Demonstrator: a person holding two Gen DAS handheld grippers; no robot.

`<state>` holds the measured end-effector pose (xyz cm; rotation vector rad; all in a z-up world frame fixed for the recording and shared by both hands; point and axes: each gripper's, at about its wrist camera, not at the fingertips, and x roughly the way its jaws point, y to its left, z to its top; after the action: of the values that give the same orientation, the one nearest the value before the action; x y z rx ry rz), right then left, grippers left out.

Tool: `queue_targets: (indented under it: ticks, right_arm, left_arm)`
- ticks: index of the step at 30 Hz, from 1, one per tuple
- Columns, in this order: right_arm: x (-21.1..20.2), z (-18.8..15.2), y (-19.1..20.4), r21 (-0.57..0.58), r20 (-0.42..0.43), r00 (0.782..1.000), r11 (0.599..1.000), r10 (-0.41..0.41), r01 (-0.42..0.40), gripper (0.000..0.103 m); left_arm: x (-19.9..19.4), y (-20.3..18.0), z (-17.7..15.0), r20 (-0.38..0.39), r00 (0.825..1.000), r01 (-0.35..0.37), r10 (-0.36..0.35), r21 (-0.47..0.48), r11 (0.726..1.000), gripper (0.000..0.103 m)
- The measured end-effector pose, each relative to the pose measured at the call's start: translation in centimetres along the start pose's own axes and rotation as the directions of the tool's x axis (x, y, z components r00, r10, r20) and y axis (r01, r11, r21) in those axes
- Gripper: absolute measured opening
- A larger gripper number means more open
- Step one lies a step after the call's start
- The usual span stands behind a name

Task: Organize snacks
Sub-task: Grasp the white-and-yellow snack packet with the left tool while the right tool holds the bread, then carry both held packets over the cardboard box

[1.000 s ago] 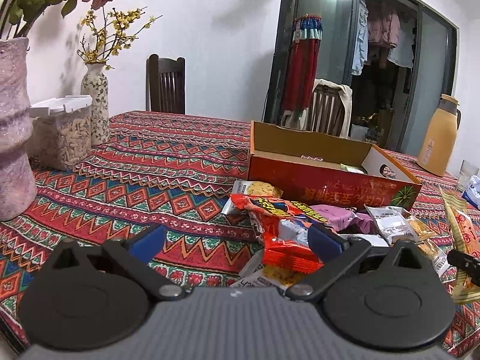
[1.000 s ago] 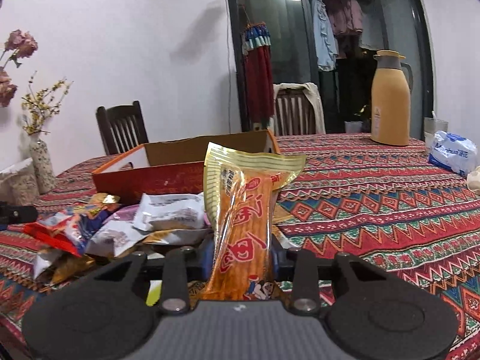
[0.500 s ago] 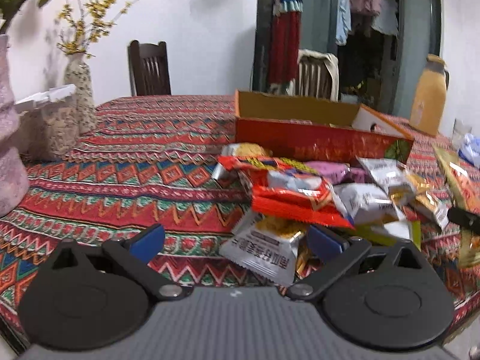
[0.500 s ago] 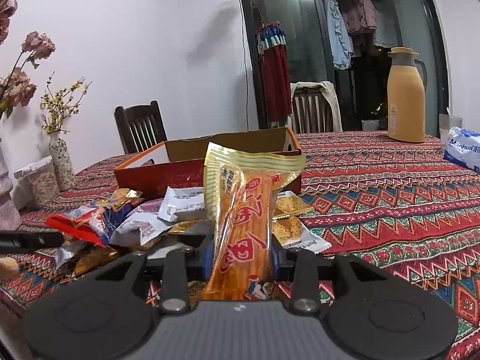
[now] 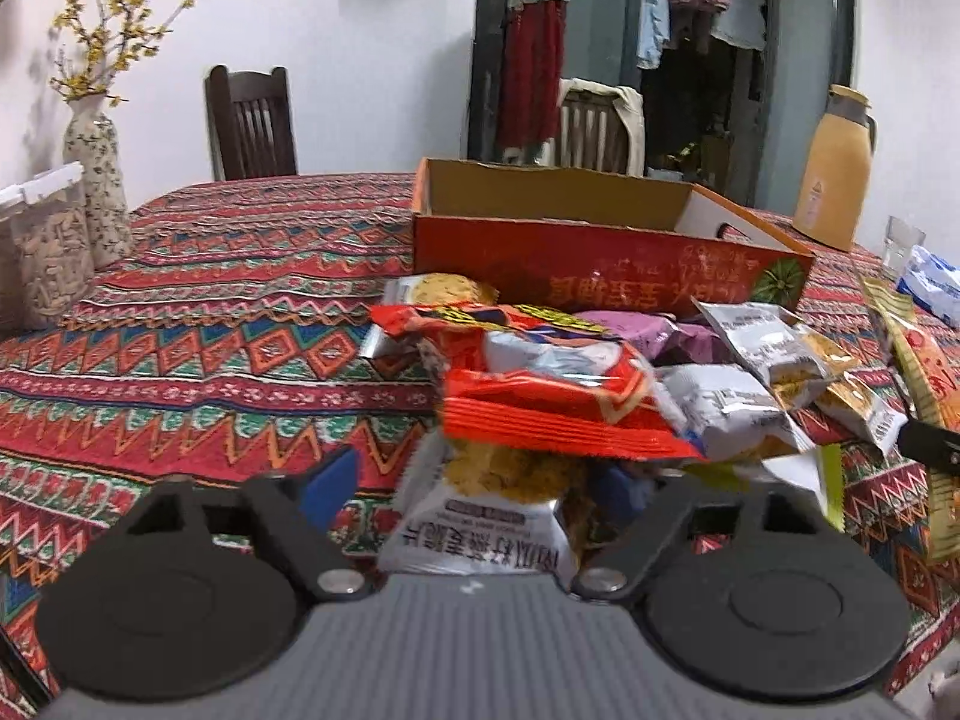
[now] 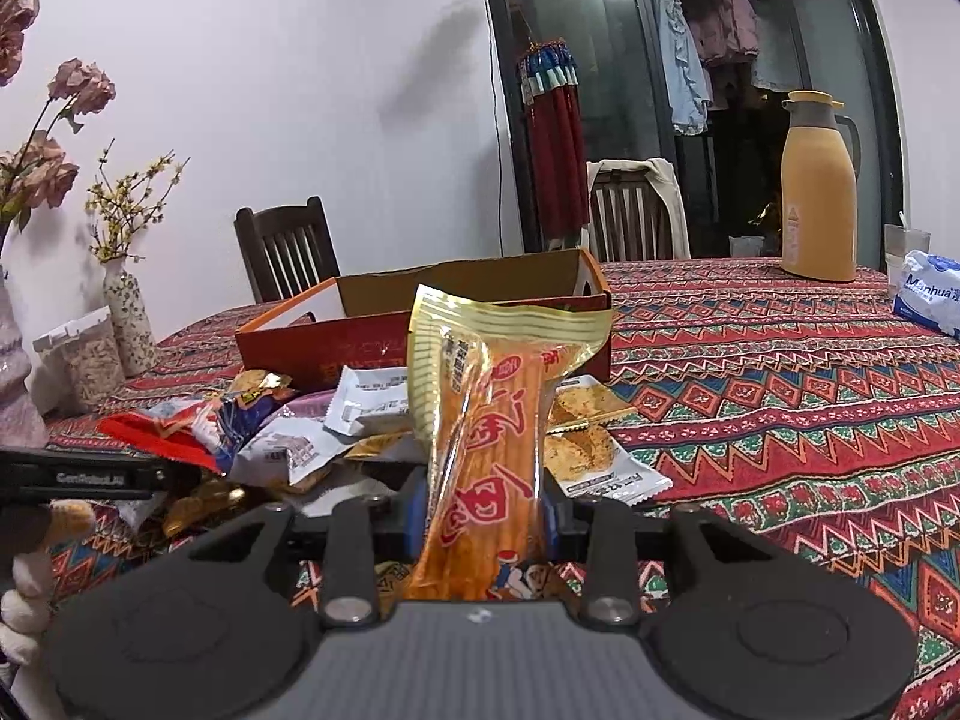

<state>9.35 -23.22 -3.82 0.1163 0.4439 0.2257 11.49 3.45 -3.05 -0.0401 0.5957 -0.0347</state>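
At six o'clock of the snack pile, left tool (image 5: 474,495) has dropped, jaws closing around a silver packet (image 5: 480,534); right tool (image 6: 483,507) clamps the orange stick pack (image 6: 489,420), boxing pending.

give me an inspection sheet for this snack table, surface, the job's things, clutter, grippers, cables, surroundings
Surface: patterned tablecloth.
Job's things: open red box; snack pile in front of it.
Clutter: yellow jug, tissue pack, flower vase, lidded container.
Grippers: left gripper closing, white packet between its jaws; right gripper shut on long orange packet.
Cables: nothing seen.
Surroundings: two chairs, hanging clothes behind glass door.
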Motion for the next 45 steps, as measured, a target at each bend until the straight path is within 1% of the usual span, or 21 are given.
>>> queue_targets:
  ticks: [1,2,3,4,6,7,14,15,25,34,45]
  right_arm:
    - [0.0,0.0,0.0,-0.001,-0.001,1.0,1.0,0.001,-0.001,0.035]
    - [0.1,0.0,0.0,-0.001,-0.002,1.0,1.0,0.003,-0.003,0.035]
    - [0.1,0.0,0.0,-0.001,-0.003,1.0,1.0,0.004,-0.004,0.035]
    - [0.1,0.0,0.0,-0.001,-0.004,1.0,1.0,0.004,-0.004,0.035]
    - [0.1,0.0,0.1,-0.003,-0.006,1.0,1.0,0.005,-0.005,0.035]
    - [0.1,0.0,0.0,-0.003,-0.006,1.0,1.0,0.005,-0.005,0.035]
    - [0.2,0.0,0.2,-0.006,-0.008,1.0,1.0,0.008,-0.008,0.035]
    - [0.2,0.0,0.3,-0.007,-0.007,1.0,1.0,0.008,-0.008,0.035]
    - [-0.2,0.0,0.7,-0.019,-0.002,1.0,1.0,0.007,-0.007,0.035]
    - [-1.0,0.0,0.6,-0.018,0.013,1.0,1.0,0.004,-0.003,0.035]
    - [-2.1,0.5,0.8,-0.02,0.045,0.999,1.0,0.0,0.001,0.035]
  left_arm:
    - [0.1,-0.1,0.0,-0.005,1.0,0.011,-0.011,0.004,1.0,0.066]
    - [0.1,-0.1,-0.1,-0.004,1.0,0.018,-0.018,0.006,1.0,0.064]
    - [0.0,-0.1,-0.1,0.003,1.0,0.018,-0.018,0.006,1.0,0.059]
    - [-0.2,0.0,-0.1,0.011,1.0,0.022,-0.022,0.009,1.0,0.057]
    - [-0.6,0.0,-0.2,0.022,0.999,0.034,-0.034,0.007,0.999,0.048]
    - [-0.7,0.0,-0.2,0.025,0.999,0.034,-0.034,0.007,0.999,0.045]
    - [-2.0,0.6,-0.5,0.037,0.999,0.031,-0.031,0.008,0.999,0.038]
    - [-2.4,0.8,-0.5,0.043,0.999,0.029,-0.03,0.007,1.0,0.029]
    - [-4.8,1.5,-0.2,0.098,0.995,0.018,-0.019,0.006,1.0,0.029]
    - [-6.8,1.1,0.3,0.149,0.989,0.016,-0.017,0.007,1.0,0.029]
    - [-9.0,0.7,1.5,0.213,0.977,0.02,-0.019,-0.003,1.0,0.029]
